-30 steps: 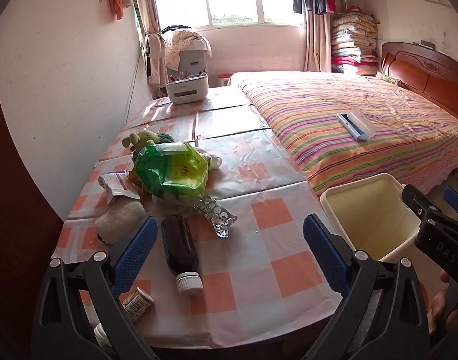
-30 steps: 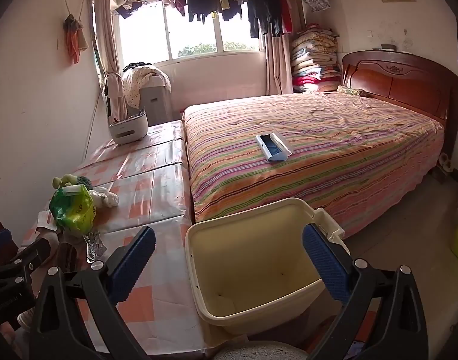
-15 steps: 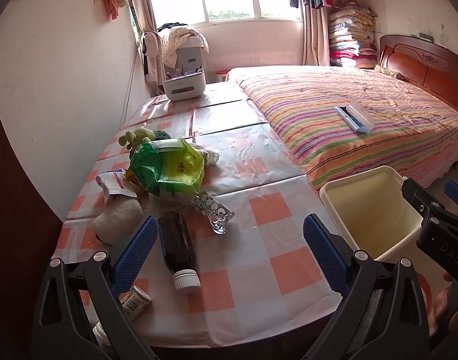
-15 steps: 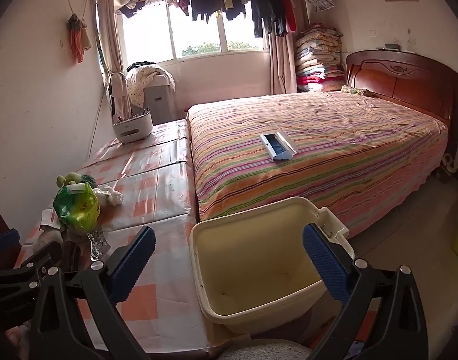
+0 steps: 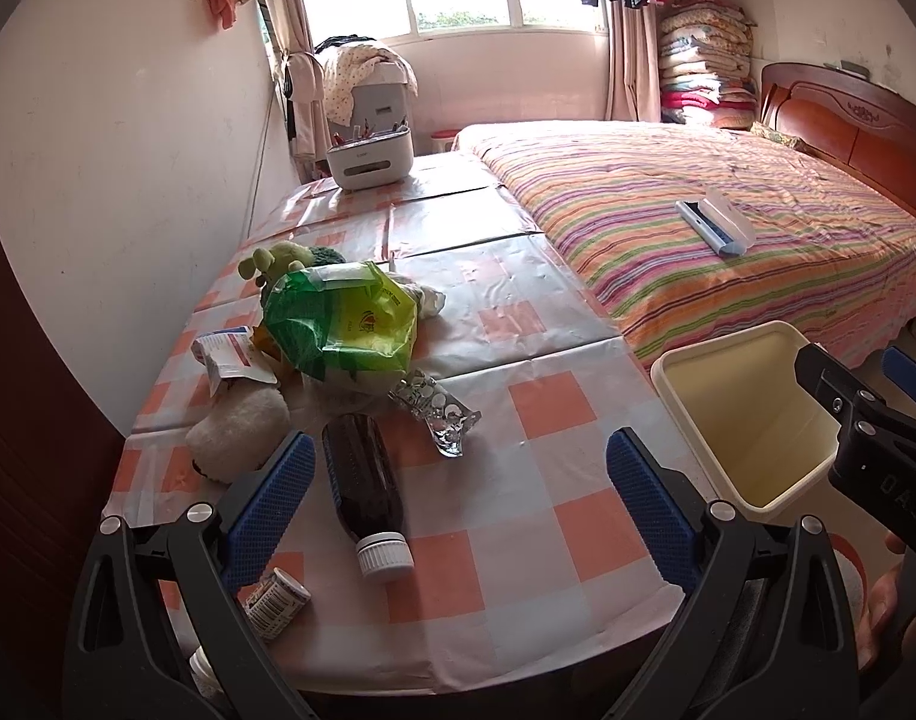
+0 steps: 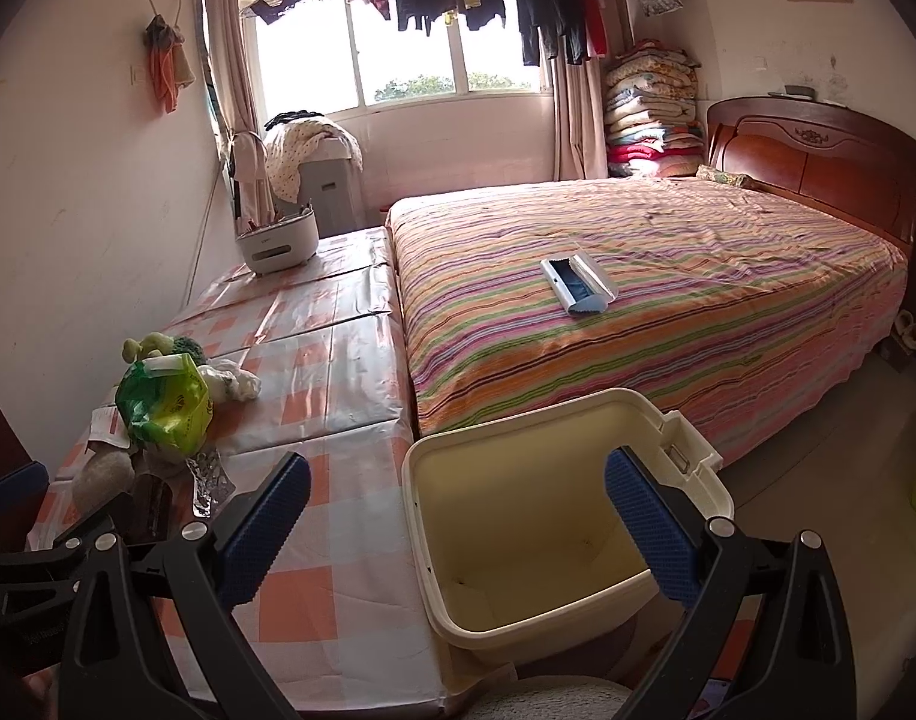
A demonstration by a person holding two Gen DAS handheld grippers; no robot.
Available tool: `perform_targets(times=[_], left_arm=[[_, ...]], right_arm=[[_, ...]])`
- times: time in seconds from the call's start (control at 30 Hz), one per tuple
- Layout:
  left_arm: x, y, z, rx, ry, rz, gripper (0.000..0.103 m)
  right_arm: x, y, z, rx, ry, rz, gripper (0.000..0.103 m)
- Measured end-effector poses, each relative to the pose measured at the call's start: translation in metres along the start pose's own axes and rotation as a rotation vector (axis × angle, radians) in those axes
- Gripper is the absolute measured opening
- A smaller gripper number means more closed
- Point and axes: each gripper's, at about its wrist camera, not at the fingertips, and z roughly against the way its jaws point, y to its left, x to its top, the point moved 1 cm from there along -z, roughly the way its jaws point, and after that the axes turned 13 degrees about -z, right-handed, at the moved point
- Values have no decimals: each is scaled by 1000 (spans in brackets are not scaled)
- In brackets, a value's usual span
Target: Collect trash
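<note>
1. Trash lies scattered on the bench [image 5: 517, 516]: a dark bottle [image 5: 365, 480] on its side with its white cap nearest the camera, a crumpled foil blister pack [image 5: 437, 411], a green and yellow bag [image 5: 344, 324], a small labelled vial [image 5: 276, 597] and paper scraps. Nothing is gripped yet; the step in hand appears to be the approach to a first piece.
2. Left gripper [image 5: 458, 507]: fingers spread wide, holding nothing. The bottle lies between them, just beside the left fingertip; the foil pack lies just ahead of the gap; the vial sits under the left finger.
3. Right gripper [image 6: 458, 513]: fingers also wide and holding nothing, poised above the cream bin [image 6: 422, 480], whose open mouth lies between and ahead of them, just beside the bench edge.
4. Next move, as judged: lower the left fingers astride the bottle, close across its body, then carry it rightward to the bin. A round bottle may roll when nudged.
</note>
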Motion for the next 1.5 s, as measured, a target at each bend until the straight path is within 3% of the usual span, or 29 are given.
perform_targets(times=[1.5], left_arm=[[-5, 10, 7, 14, 1, 20, 96]], right_arm=[[1, 20, 1, 26, 11, 24, 96]])
